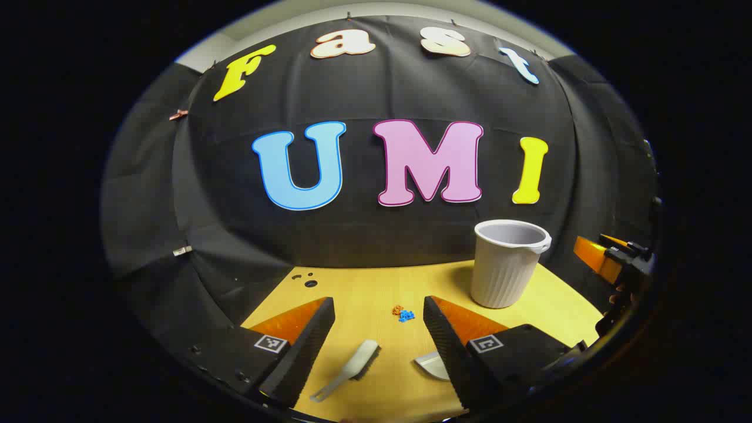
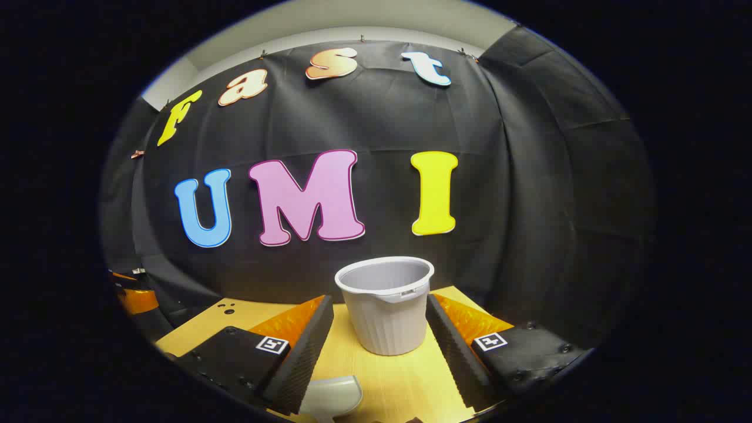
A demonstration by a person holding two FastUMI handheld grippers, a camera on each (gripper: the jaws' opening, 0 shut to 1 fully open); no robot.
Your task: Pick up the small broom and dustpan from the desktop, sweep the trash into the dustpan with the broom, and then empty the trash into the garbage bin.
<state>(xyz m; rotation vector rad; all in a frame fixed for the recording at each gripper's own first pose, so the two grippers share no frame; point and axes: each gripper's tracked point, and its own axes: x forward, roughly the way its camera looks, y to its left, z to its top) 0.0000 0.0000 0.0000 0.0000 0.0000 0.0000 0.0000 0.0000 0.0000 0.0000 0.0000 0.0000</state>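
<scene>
Over on the left of the wooden desktop (image 1: 376,294) lies the small broom (image 1: 352,369), a pale little brush flat on its side, its bristle head pointing away toward the booth wall and its thin handle trailing back toward the near edge. It looks light and rigid, plastic by the sheen, so I'd judge the slim handle the place to take it; the bristles would give and splay under a pinch. The left gripper (image 1: 379,343) hangs above it with its fingers spread wide, holding nothing and touching nothing, the broom lying on the desk between them. Just beyond the broom head sits the trash (image 1: 403,314), a few tiny orange and blue scraps in a loose cluster, light enough to scatter at a careless stroke, I'd guess. To the right of the broom, partly hidden behind the left gripper's right finger, is the dustpan (image 1: 432,364), pale and thin-walled; it should weigh next to nothing and may skid on the smooth wood if pushed. In the right gripper view it rests low between the fingers, toward the left one. The right gripper (image 2: 379,346) is likewise open wide and empty. Farthest right stands the garbage bin (image 2: 388,305), an upright ribbed pail, near but clear of everything else.
</scene>
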